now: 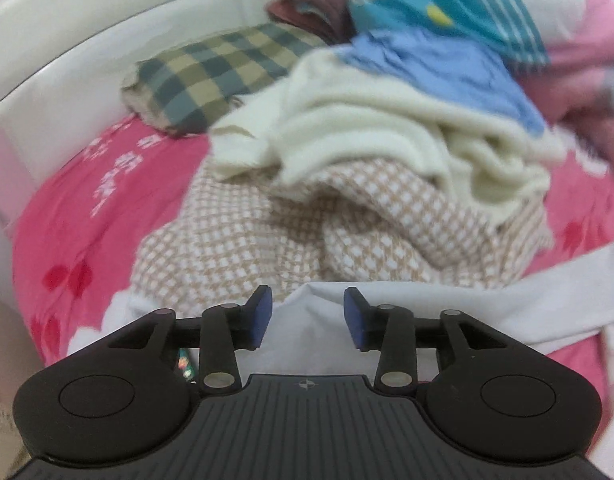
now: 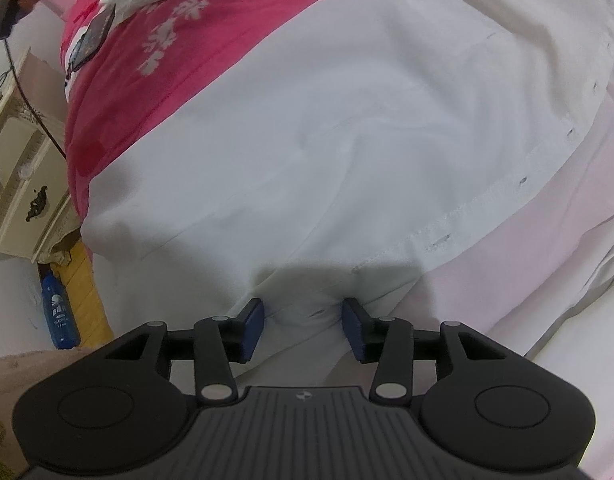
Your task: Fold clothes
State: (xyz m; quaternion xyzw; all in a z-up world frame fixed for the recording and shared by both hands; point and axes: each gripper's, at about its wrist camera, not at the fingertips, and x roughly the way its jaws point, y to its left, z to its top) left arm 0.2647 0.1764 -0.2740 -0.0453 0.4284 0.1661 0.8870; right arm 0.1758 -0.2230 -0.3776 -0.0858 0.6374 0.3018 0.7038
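Observation:
A white button shirt lies spread on a pink bedspread; its button placket runs diagonally at the right. My right gripper is open, its blue pads on either side of a raised fold at the shirt's near edge. In the left wrist view the same white shirt lies under my left gripper, which is open with white cloth between the pads, not pinched.
A heap of clothes lies beyond the left gripper: beige checked cloth, cream knit, blue garment, green checked piece. A white headboard curves behind. A nightstand and blue bottle stand beside the bed.

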